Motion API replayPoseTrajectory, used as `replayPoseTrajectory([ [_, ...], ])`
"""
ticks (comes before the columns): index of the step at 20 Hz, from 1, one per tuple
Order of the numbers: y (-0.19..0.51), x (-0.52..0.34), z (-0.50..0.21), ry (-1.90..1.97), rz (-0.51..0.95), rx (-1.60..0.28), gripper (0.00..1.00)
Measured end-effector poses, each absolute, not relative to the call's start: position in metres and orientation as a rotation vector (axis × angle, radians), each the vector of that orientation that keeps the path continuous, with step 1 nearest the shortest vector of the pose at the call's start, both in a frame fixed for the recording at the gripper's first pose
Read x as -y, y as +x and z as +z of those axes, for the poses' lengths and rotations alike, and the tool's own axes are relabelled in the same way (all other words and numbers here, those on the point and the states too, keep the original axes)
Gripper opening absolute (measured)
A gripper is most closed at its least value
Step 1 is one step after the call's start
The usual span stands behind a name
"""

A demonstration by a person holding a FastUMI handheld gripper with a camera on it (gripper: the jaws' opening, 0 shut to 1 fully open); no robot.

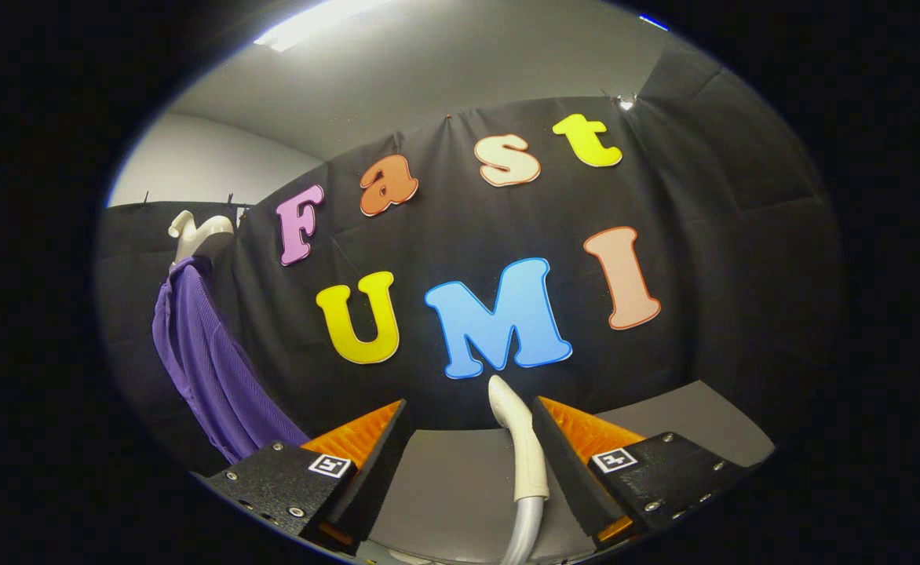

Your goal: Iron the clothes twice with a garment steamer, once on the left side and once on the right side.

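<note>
The gripper [468, 463] has its two fingers spread wide apart, pressing on nothing, and the cream handle of the garment steamer [521, 447] stands upright in the gap between them, close against the inner face of the right finger and well clear of the left one, with its grey hose [524, 530] running down from it. A grey table [460, 486] lies under and ahead of the fingers. Well off to the left, beyond the left finger, a purple ribbed garment [209, 361] hangs on a white mannequin form [193, 231] against the booth's black cloth wall [742, 259].
</note>
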State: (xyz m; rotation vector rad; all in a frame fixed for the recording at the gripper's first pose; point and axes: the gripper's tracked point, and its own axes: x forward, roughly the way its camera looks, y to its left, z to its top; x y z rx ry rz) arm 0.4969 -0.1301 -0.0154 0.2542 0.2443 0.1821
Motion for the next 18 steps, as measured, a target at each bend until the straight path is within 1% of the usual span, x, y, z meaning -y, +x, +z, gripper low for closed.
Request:
replayPoseTrajectory([
  [6,0.542,0.128,-0.058,0.326,0.193,-0.369,0.95],
  [11,0.566,0.131,-0.107,0.379,0.199,-0.52,0.95],
  [14,0.57,0.142,-0.136,0.4,0.177,-0.61,0.95],
  [17,0.562,0.139,-0.154,0.479,0.222,-0.699,0.94],
  [18,0.56,0.139,-0.158,0.515,0.235,-0.722,0.91],
])
